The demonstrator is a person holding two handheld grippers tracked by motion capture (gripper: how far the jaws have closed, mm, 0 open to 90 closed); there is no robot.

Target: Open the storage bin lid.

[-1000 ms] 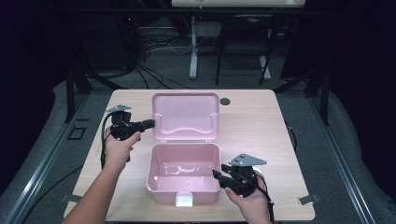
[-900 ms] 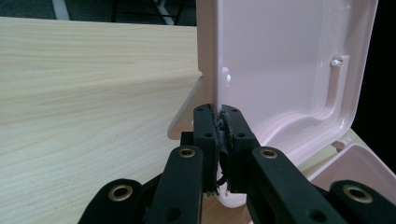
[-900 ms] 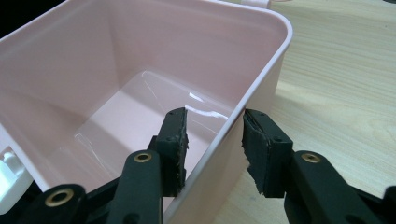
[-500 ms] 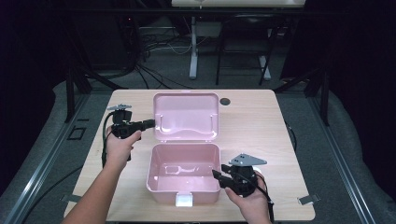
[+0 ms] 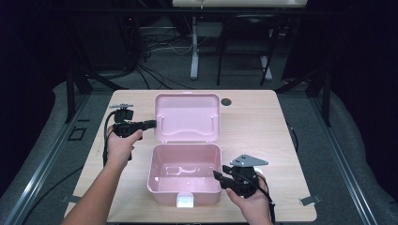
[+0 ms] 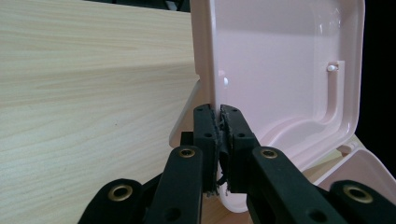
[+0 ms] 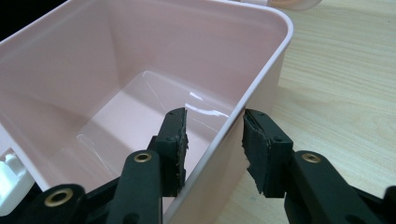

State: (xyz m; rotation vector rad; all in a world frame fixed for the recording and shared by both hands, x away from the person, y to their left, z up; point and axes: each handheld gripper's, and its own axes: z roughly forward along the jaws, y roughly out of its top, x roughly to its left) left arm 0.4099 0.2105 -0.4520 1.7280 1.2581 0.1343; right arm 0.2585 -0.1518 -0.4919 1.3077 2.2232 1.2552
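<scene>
Nothing has shifted since a second ago. Pink lunch box (image 5: 185,176) mid-table, lid (image 5: 187,117) up. Left gripper (image 6: 218,122) stays pinched on the lid's edge; right gripper (image 7: 214,140) straddles the box's right wall, jaws apart, not pressing. Likely closing comes next.

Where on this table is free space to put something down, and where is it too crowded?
Bare wood lies right of the open lid, out to the table edge, and along the left front corner. The small dark disc sits by the far edge. It is crowded around the pink box, where the left gripper and right gripper work.
</scene>
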